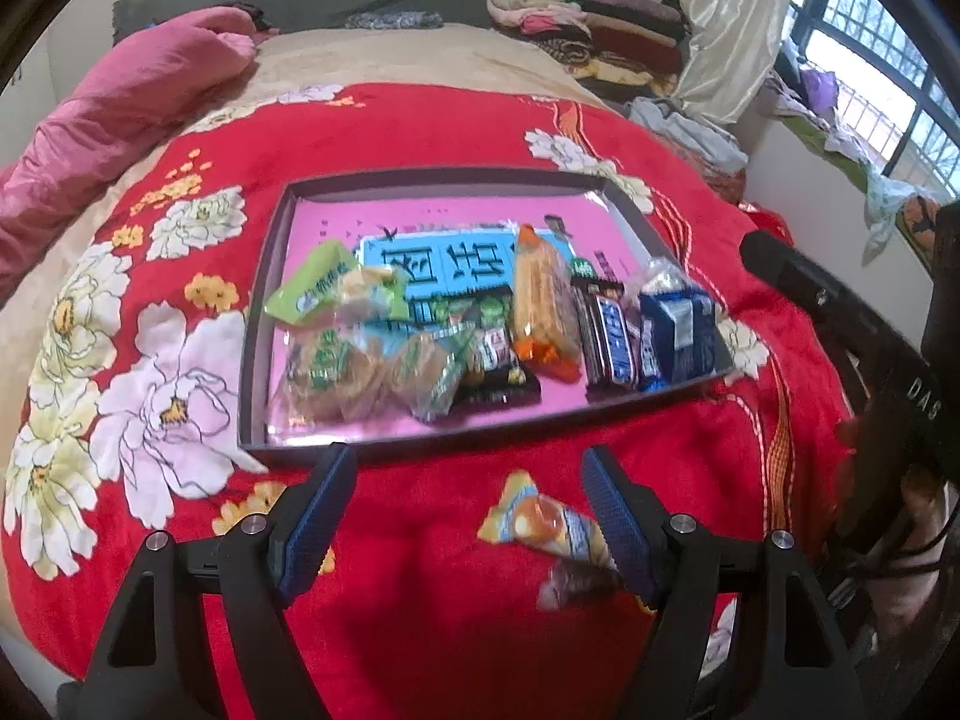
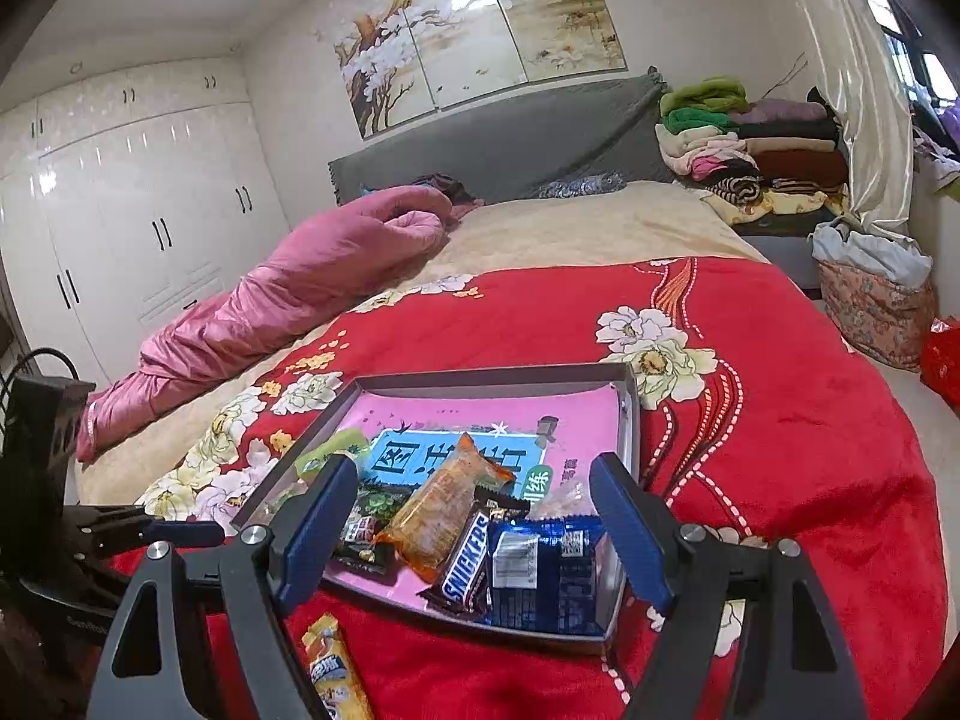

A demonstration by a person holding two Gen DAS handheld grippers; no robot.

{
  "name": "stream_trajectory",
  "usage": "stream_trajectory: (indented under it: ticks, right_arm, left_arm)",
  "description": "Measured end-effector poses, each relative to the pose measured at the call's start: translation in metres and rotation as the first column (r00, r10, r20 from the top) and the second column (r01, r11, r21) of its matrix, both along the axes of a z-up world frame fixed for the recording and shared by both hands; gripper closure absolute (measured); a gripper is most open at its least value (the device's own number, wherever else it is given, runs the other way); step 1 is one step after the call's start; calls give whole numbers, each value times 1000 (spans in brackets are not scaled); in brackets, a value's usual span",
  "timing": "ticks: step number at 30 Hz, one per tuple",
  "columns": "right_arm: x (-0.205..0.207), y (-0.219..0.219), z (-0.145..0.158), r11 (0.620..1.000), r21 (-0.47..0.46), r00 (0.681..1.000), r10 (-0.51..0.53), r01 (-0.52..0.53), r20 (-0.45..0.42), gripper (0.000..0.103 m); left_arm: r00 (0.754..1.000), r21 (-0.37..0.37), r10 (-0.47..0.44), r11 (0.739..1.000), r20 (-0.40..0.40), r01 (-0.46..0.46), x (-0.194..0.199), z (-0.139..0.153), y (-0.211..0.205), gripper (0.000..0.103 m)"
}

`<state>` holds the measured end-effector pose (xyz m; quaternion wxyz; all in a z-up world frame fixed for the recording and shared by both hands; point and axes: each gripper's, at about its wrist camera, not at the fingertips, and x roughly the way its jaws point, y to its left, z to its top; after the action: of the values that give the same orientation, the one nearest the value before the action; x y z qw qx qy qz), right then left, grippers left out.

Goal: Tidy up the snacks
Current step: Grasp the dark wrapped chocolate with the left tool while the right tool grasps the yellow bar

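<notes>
Bedroom setting: a bed covered by a plush red blanket [image 1: 420,120] printed with large white and yellow flowers, a crumpled pink satin quilt [image 2: 288,294] along its left side, a grey padded headboard [image 2: 510,132] at the far end and glossy white wardrobe doors [image 2: 138,228] on the left wall.

On the blanket sits a shallow rectangular dark-rimmed box lid [image 1: 420,175] with a glossy pink printed floor. Snacks lie across its near half:
- left: round pastries in clear crinkled wrappers with green labels [image 1: 330,372], a light-green packet [image 1: 312,291] behind them;
- middle: a long orange-and-clear wrapped bar [image 2: 441,507], lying lengthwise;
- right: a brown Snickers bar [image 2: 465,564] touching a dark-blue foil pack [image 2: 546,576] at the near right corner.

Outside the lid, on the blanket just near of its front rim, lies a yellow-orange candy packet with twisted ends [image 1: 543,519].

Left gripper [image 1: 468,516]: black frame, ribbed blue pads, fingers well apart, nothing between the pads; the yellow-orange packet lies below, close to the right finger, contact cannot be told.

Right gripper [image 2: 474,534]: same build, fingers spread wide, empty, hovering over the near right part of the lid above the Snickers bar.
</notes>
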<state>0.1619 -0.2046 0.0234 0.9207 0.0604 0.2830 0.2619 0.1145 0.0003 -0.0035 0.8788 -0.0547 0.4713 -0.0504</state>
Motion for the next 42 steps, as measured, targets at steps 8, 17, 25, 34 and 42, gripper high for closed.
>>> stream_trajectory:
  ticks: [8,17,25,34,42]
  right_arm:
    - [-9,2,-3,999,-23,999,29,-29,-17,23]
    - [-25,16,-11,992,-89,995,88,-91,-45,23]
    - [-35,29,-32,973,-128,972,168,-190,-163,23]
    - [-43,44,-51,942,-199,946,222,-270,-236,23]
    - [-39,53,-63,926,-198,922,259,-322,-289,23]
  left_arm:
    - [998,6,-55,998,-36,55,-15,-14,-9,24]
    - [986,50,-145,987,-86,150,-29,-36,-33,24]
    - [975,14,-185,982,-119,188,-35,-50,-51,24]
    - [979,-65,-132,990,-158,123,-26,-70,-50,46]
    - [979,-100,-138,987,-149,124,-26,-72,-43,65]
